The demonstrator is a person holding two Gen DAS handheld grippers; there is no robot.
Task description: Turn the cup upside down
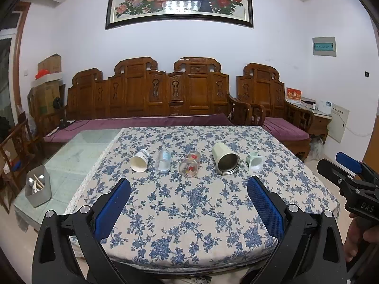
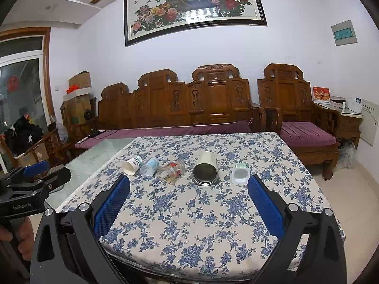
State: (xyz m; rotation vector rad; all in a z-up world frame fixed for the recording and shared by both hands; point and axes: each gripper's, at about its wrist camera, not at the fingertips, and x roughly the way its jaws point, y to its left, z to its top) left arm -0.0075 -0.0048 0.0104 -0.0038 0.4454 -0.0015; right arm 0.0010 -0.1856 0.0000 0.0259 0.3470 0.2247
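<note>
Several cups lie on their sides in a row on the floral tablecloth (image 1: 189, 208), mouths toward me: a white paper cup (image 1: 139, 160) (image 2: 131, 165), a clear plastic cup with a blue label (image 1: 164, 161) (image 2: 149, 166), a glass with red flowers (image 1: 189, 164) (image 2: 172, 170), a tall pale green steel-lined tumbler (image 1: 225, 158) (image 2: 205, 169), and a small green-white cup (image 1: 254, 161) (image 2: 240, 173). My left gripper (image 1: 188, 184) is open and empty, held before the row. My right gripper (image 2: 188, 182) is open and empty, also short of the cups.
A grey box of utensils (image 1: 38, 189) stands on the bare glass part of the table at left. A carved wooden sofa (image 1: 151, 94) with purple cushions runs behind the table. Each gripper shows at the edge of the other's view (image 1: 350, 179) (image 2: 35, 177).
</note>
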